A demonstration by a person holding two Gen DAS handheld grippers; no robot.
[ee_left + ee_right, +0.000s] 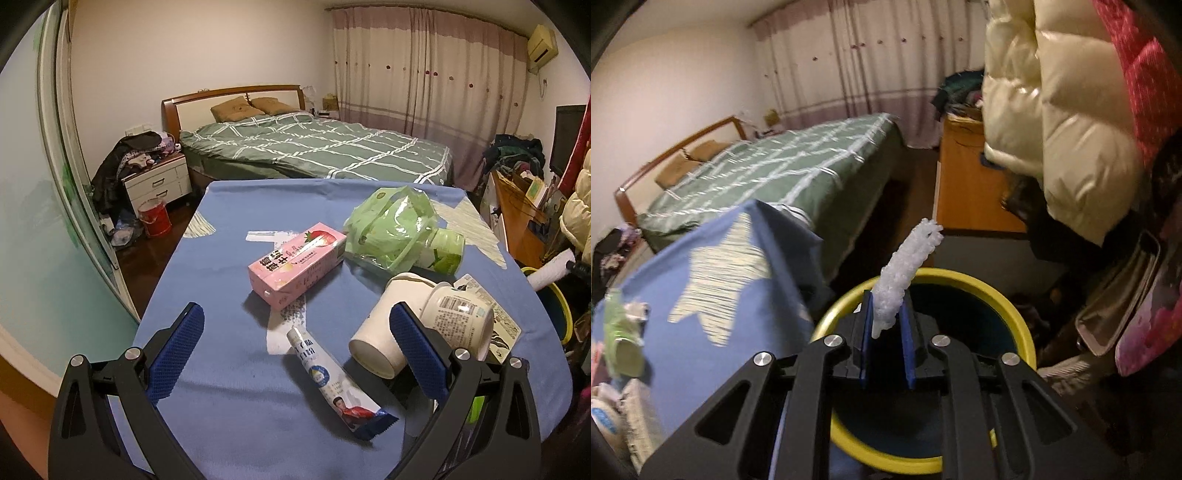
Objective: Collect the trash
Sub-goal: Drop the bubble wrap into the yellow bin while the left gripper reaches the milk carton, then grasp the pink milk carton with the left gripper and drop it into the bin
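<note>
Tissue (pixel 908 269), rolled into a soft, featherweight stick, sits pinched at its lower end in the right gripper (pixel 886 325), poised over the yellow-rimmed bin (pixel 1008 299) that fills the view from 9 to 3 o'clock. Being limp and crushable, it likely needs only a light pinch near its base. Spread wide and empty, the left gripper (pixel 295 350) hovers above the blue tablecloth (pixel 221 398); a snack wrapper (pixel 332 380) lies at 6 o'clock, a paper cup (pixel 384 332) at 3.
</note>
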